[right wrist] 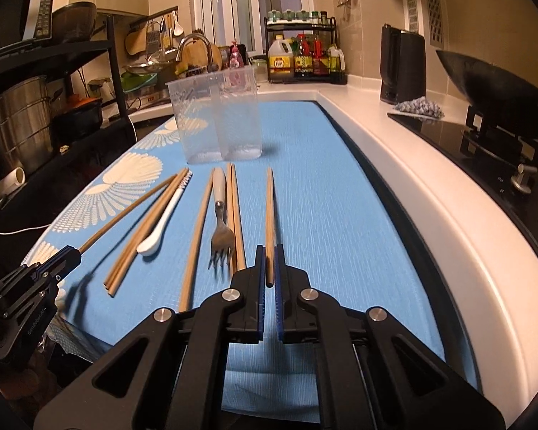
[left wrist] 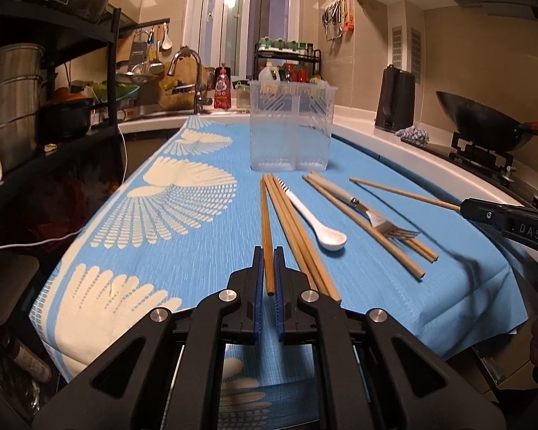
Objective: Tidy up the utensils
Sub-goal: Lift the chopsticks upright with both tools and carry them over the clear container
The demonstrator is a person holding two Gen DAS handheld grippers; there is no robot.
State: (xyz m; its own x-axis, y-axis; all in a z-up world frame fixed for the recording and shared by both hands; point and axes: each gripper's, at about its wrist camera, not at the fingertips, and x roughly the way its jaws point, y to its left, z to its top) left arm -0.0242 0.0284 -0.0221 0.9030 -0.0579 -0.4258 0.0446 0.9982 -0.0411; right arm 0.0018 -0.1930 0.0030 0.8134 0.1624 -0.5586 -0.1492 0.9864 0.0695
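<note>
Each claw, left [left wrist: 268, 268] and right [right wrist: 269, 267], pinched one chopstick [left wrist: 266, 229] near the empty holder [left wrist: 290, 127], while the spoon [left wrist: 314, 216], fork [left wrist: 367, 213] and other chopsticks [left wrist: 299, 236] lay unsorted before it.

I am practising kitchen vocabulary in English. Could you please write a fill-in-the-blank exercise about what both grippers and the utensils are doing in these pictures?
1. The left gripper has its jaws shut on one wooden ____.
2. The right gripper holds ____ chopstick.
3. The white spoon lies on the ____ cloth.
4. The clear holder contains ____ utensils so far.

Missing words: chopstick; one; blue; no
</note>
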